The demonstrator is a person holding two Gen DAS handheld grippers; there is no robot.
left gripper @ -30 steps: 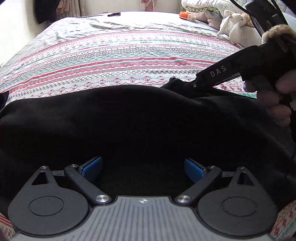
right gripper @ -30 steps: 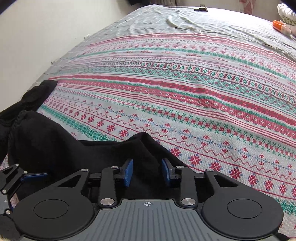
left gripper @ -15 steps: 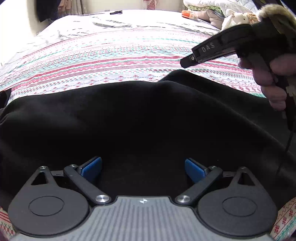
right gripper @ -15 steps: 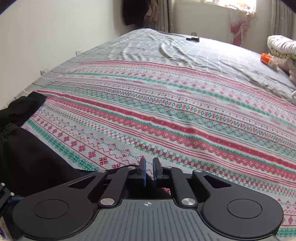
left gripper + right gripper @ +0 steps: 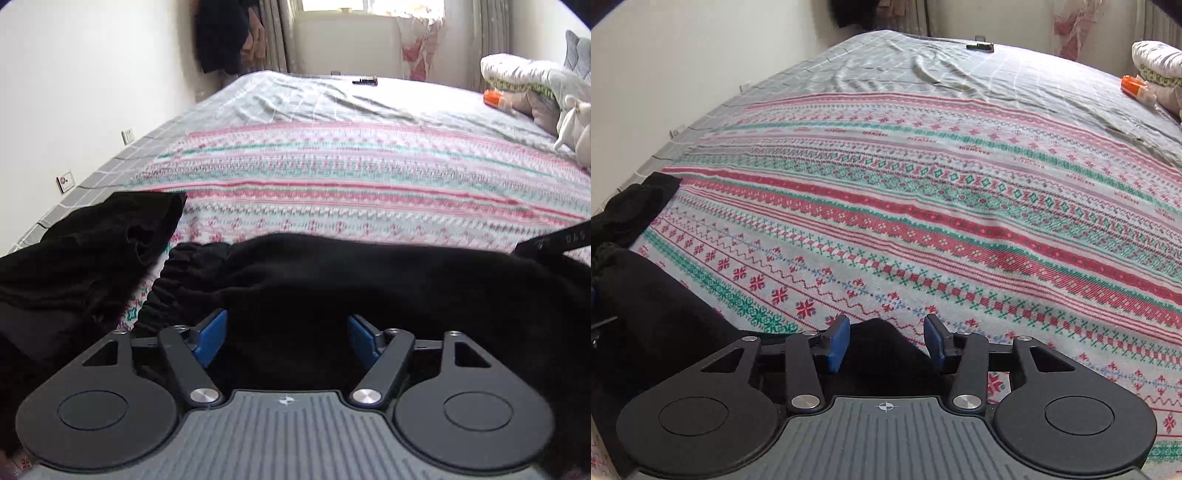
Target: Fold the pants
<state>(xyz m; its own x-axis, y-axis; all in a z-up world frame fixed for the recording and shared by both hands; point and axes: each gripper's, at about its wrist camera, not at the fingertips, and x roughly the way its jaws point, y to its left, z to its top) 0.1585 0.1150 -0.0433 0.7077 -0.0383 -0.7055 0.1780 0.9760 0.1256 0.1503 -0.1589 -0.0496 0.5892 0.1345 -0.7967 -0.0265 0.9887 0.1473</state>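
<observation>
Black pants (image 5: 369,280) between both my fingers: left (image 5: 286,334) closing, right (image 5: 884,343) apart, closing on a corner; next, clamp and fold.

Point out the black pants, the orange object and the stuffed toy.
black pants (image 5: 369,280), left wrist view, middle of the bunched fabric
orange object (image 5: 1131,84), right wrist view, its orange body
stuffed toy (image 5: 576,122), left wrist view, its white body

Home bedroom: big bed (image 5: 960,206) ahead under patterned blanket, pillows (image 5: 524,74) far right, curtained window (image 5: 369,14) beyond.
</observation>
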